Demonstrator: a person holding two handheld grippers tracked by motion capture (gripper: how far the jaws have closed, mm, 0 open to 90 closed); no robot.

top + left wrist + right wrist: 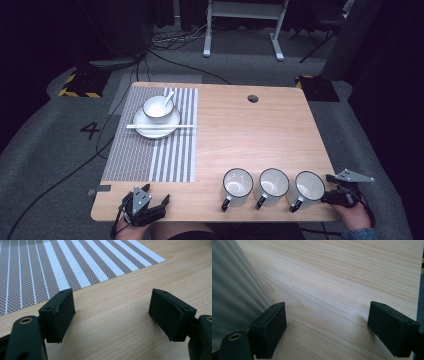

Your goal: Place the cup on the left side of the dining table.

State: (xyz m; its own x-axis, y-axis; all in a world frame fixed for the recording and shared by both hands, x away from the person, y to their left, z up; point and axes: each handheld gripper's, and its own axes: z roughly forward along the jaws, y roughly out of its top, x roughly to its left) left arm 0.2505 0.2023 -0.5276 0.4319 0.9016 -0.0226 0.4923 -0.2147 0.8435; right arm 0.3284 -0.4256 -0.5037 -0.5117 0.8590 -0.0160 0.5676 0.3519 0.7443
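Observation:
Three white mugs with dark rims and black handles stand in a row near the table's front edge: left mug point(237, 185), middle mug point(273, 185), right mug point(308, 188). My right gripper point(336, 189) point(325, 326) rests open at the front right corner, just right of the right mug, whose white wall point(234, 297) rises at the left of the right gripper view. At the front left, my left gripper point(150, 196) point(112, 312) sits open over bare wood, just below the striped placemat point(155, 135) point(62, 265). Neither gripper holds anything.
On the placemat's far end a white bowl point(159, 107) with a spoon point(168, 98) sits on a white plate point(150, 129), with chopsticks point(160, 126) laid across the plate. A cable hole point(253, 98) marks the table's far side. Grey floor and desk legs lie beyond.

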